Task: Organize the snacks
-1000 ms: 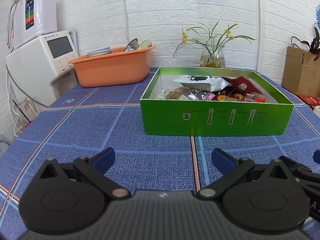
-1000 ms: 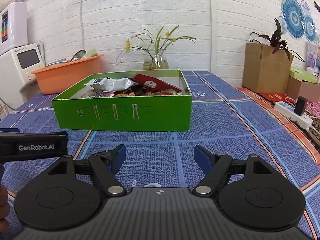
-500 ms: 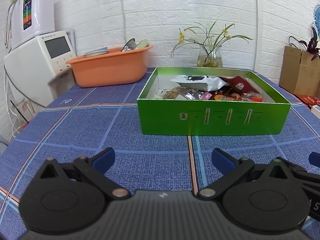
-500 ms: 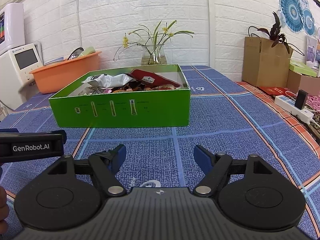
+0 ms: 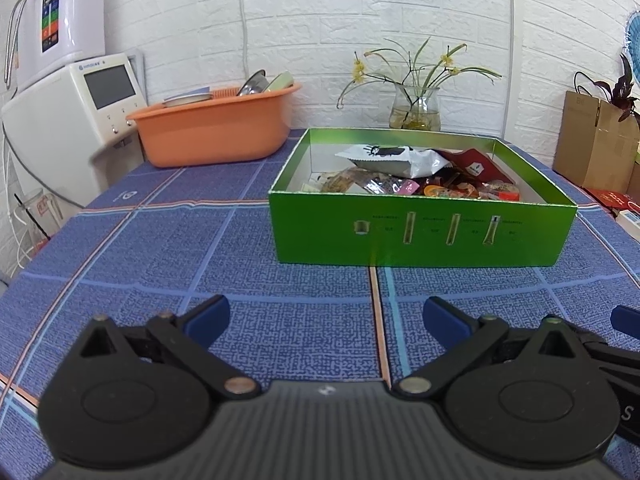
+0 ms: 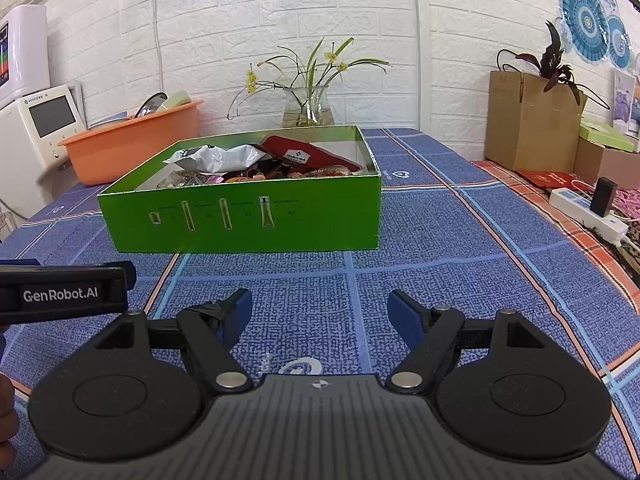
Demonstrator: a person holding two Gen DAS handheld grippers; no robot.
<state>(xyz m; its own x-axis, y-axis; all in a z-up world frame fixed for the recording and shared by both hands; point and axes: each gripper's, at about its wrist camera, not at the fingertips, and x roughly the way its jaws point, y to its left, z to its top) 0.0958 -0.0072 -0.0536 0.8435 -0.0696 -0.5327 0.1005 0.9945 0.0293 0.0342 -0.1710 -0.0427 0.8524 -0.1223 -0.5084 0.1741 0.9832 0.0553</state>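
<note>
**Snack box on table, both tools empty and spread wide**

Writing. The left tool (image 6: 64, 294), seen side-on at the left edge of the right wrist view, carries white lettering "GenRobot.AI". A red pouch (image 6: 308, 155) in the box bears a white label; its print is too small to read with certainty. The white machine (image 5: 80, 116) at the table's far left has a small logo above its screen, not legible. The box (image 5: 424, 236) front wall shows four small product pictures with captions, too fine to read. The cloth (image 6: 420, 280) has a printed emblem near the right tool, partly hidden.

Task items. The green box sits open-topped on the table, ahead of both tools and apart from them. Snacks are heaped inside: a silver-white bag (image 5: 394, 158) lies on top toward the left-centre, the red pouch beside it to the right, smaller coloured packets (image 5: 440, 190) beneath.

Tools. The left tool (image 5: 326, 316) has its blue fingers spread wide with nothing between them. The right tool (image 6: 320, 312) is likewise wide and empty. Both hover low over bare cloth.

Edges and room. Open cloth lies between tools and box, and on the box's left and right. An orange tub (image 5: 216, 128) stands behind-left of the box, a vase (image 5: 416, 114) directly behind it by the wall. A cardboard box (image 6: 532, 120) and a power strip (image 6: 588, 216) occupy the right margin.
</note>
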